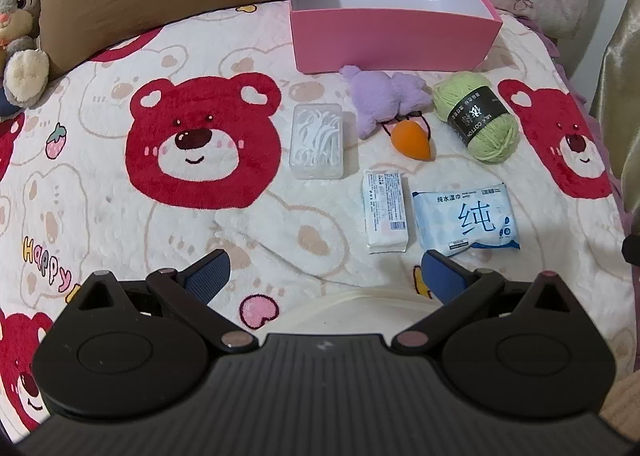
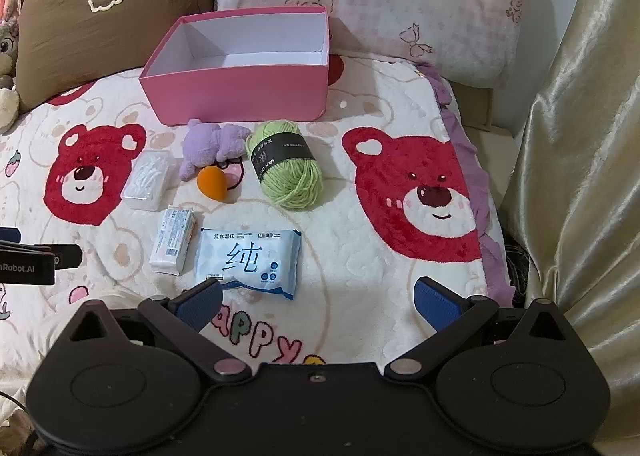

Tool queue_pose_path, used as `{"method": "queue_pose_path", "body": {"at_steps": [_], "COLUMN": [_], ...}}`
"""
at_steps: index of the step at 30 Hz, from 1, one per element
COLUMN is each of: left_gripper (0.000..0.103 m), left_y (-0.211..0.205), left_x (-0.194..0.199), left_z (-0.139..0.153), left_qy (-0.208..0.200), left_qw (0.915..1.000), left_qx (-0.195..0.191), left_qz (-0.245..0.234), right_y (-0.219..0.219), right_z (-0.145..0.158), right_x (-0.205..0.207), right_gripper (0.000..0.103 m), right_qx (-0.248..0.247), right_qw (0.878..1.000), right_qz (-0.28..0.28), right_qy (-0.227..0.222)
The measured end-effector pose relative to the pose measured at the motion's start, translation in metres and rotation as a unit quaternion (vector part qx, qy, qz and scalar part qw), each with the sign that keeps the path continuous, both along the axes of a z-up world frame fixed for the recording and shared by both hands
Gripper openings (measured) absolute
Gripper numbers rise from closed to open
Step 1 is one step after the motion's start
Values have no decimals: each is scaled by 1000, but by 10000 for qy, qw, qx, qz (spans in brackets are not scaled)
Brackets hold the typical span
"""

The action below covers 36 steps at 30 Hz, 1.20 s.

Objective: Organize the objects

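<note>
An empty pink box [image 1: 394, 38] stands open at the upper centre of the left wrist view, on a bed blanket [image 1: 120, 216] printed with red bears. It looks set there as the container, with the loose things laid out in front of it where either gripper can reach them.

Just below the box lie a purple plush toy [image 1: 384, 98] and a ball of green yarn [image 1: 476, 116]. An orange sponge [image 1: 412, 140] touches the plush's lower edge. To their left sits a clear case of floss picks [image 1: 318, 142]. Nearer the camera, a white tissue pack [image 1: 385, 212] and a blue wet-wipe pack [image 1: 466, 216] lie side by side. Nothing is in the box yet, so the sorting seems not to have begun.

The left gripper [image 1: 326, 276] hangs at the bottom of its view with its fingers spread wide and nothing between them, touching nothing.

The right gripper [image 2: 320, 298] is likewise spread wide and empty. The lower edge of the wet-wipe pack lies just above its left finger in the right wrist view; I cannot tell whether they touch. That pack is probably the easiest first pick.
</note>
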<state>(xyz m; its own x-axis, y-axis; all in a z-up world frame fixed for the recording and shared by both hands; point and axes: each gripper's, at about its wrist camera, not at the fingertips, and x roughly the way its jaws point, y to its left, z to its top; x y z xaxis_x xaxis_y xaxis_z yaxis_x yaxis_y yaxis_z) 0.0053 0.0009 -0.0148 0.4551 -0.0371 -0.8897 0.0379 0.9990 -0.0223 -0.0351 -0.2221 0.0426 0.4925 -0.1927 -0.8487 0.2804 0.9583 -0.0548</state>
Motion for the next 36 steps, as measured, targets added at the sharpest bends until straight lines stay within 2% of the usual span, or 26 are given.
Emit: {"method": "queue_pose_path", "body": {"at_steps": [14, 36], "left_gripper": [103, 103], "left_y": [0, 7], "left_x": [3, -2], "left_z": [-3, 1], "left_qy": [104, 51], "left_qw": [9999, 10000], "left_qx": [-9, -24], "left_qz": [-38, -30], "right_y": [2, 5], "right_z": [-2, -12], "right_x": [1, 4], "right_gripper": [103, 103], "right_qx": [-16, -151], "right_qw": [10000, 9997], "right_qz": [8, 37], "right_qy": [50, 192]}}
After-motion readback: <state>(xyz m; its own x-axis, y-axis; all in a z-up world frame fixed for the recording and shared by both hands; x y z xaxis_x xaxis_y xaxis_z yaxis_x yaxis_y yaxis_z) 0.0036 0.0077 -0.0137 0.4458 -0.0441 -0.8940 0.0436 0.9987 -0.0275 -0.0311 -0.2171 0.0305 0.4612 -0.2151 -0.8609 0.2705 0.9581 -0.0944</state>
